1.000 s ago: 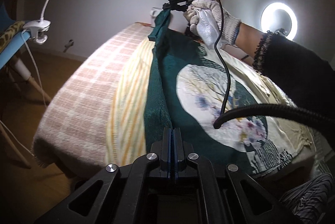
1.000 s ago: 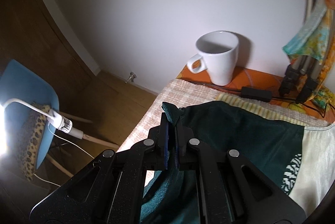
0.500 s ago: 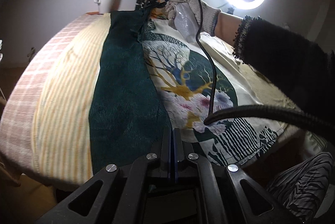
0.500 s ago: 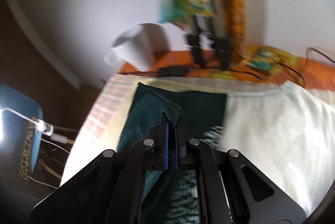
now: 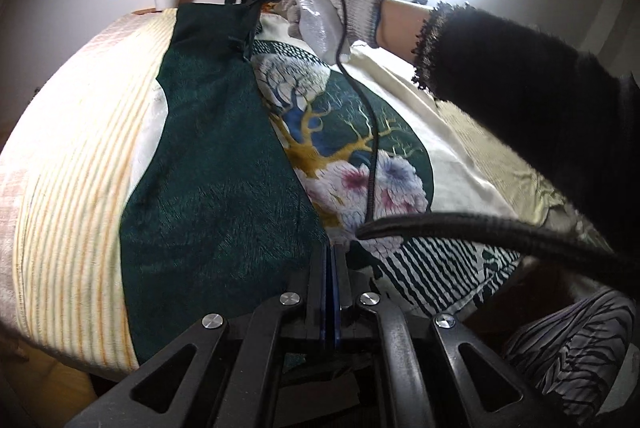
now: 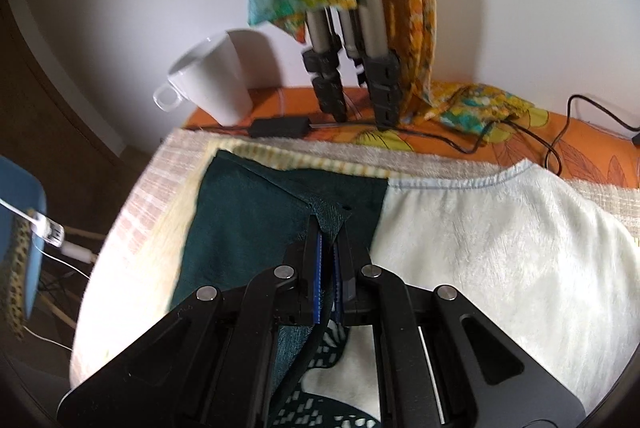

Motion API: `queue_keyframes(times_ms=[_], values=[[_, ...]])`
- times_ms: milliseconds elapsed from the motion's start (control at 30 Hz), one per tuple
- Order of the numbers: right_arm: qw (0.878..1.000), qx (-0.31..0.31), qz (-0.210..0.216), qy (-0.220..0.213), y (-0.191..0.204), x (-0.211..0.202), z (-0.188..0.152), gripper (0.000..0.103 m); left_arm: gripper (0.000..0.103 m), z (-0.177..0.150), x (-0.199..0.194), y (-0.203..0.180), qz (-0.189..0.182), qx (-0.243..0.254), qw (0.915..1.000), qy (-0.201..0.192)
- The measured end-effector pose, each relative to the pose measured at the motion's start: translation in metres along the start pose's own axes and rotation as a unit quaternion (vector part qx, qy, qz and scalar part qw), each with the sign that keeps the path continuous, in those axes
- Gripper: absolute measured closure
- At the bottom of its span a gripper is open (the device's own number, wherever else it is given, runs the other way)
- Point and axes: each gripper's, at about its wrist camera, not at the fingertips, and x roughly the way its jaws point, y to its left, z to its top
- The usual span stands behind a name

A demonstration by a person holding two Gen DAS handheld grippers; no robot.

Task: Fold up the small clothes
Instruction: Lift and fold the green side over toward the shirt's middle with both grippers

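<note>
Both hand-held grippers, left (image 5: 329, 260) and right (image 6: 328, 228), stayed clenched on green cloth (image 5: 208, 163); flap carried over printed side, lying flatter than second ago.

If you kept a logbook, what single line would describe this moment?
step: folding green flap over printed cloth | left gripper: shut on flap | right gripper: shut on flap corner

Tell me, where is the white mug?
The mug stands at the far left corner of the table, on the orange cloth, left of the tripod legs; the left view shows it top left.
</note>
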Motion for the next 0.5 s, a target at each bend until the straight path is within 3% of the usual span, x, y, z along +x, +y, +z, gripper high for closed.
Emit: queue_keyframes(times_ms=[67,133,200,233,267,333,500], values=[[1.000,0.001,-0.011,0.006,-0.004,0.004,-0.004,0.097,0.100,-0.002,0.003,-0.002,-0.005,0.004,1.0000,0.007],[0.999,0.007,-0.028,0.014,-0.010,0.008,-0.007,0.097,0.081,-0.005,0.003,-0.005,-0.012,0.008,0.9998,0.011],[0.999,0.010,-0.042,0.016,-0.013,0.008,-0.009,0.093,0.078,-0.007,0.000,-0.008,-0.016,0.013,0.9998,0.007],[0.999,0.009,-0.049,0.016,-0.015,0.007,-0.009,0.081,0.076,-0.009,-0.003,-0.009,-0.013,0.021,0.9997,0.004],[0.998,0.007,-0.054,0.014,-0.015,0.004,-0.010,0.062,0.076,-0.010,-0.006,-0.009,-0.009,0.026,0.9996,0.001],[0.998,0.004,-0.059,-0.001,-0.016,-0.010,-0.009,0.044,0.075,-0.013,-0.013,-0.008,0.001,0.034,0.9994,-0.005],[0.999,0.017,-0.035,-0.030,-0.023,-0.059,-0.008,0.043,0.075,-0.020,-0.024,-0.001,0.030,0.045,0.9984,-0.013]])
